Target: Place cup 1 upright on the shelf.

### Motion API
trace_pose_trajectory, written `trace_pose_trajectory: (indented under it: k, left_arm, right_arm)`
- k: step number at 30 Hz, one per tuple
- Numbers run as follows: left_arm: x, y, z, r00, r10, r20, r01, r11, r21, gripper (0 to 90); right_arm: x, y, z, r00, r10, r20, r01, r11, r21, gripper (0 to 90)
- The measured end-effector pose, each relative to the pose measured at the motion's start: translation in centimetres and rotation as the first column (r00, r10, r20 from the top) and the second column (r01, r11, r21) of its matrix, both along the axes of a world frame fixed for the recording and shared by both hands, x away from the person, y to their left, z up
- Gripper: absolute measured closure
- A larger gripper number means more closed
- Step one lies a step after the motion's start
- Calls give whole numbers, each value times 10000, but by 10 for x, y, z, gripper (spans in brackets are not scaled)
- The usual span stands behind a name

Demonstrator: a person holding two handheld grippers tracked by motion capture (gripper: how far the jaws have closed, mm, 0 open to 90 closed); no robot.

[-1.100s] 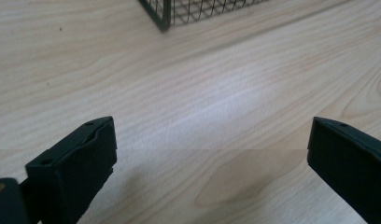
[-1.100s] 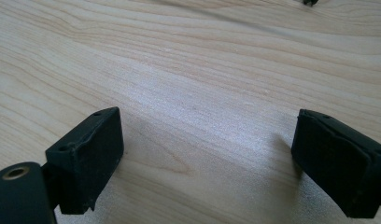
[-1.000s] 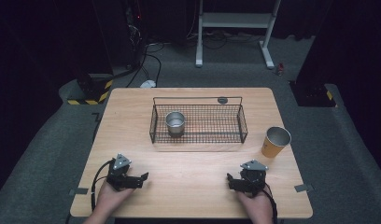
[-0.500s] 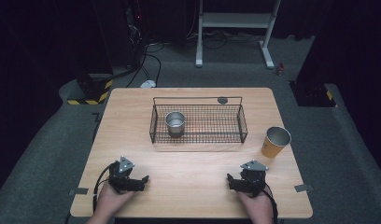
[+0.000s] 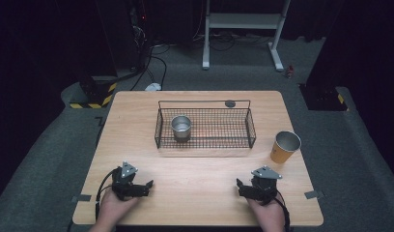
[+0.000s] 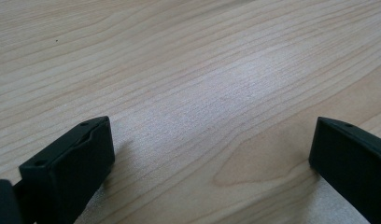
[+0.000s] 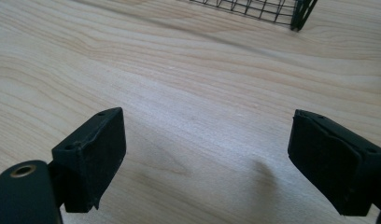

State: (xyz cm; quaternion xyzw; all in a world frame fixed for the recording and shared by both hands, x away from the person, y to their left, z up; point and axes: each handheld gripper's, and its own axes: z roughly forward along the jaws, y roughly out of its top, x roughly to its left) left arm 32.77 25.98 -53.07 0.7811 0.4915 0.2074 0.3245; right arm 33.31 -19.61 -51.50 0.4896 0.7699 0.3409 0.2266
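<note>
The left gripper rests low on the table near its front edge, jaws spread wide with only bare wood between them. The right gripper sits likewise at the front right, jaws wide apart and empty. Nearest it stands the orange cup, just right of the wire basket, which holds a metal cup at its left end

A light wood tabletop is set on grey carpet floor. Surroundings are kept dark, w/ light falling mainly on the tabletop. A white metal stand is seen at the back, black cables are trailed over the floor, and yellow-black hazard tape is seen back left.
</note>
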Motion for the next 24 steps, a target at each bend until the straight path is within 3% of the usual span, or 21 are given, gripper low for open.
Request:
trace_pose_trajectory:
  k: [11, 24]
  left_arm:
    - [1, 0, 0, 10000, -66, -21, 66, 10000, 6, 1]
    - [1, 0, 0, 10000, -59, -14, 59, 10000, -7, 2]
  right_arm:
    - [-4, -17, 8, 9980, -257, 574, 253, 9996, 82, 106]
    - [-1, -50, 16, 9879, -1102, 1087, 1063, 9935, 418, 107]
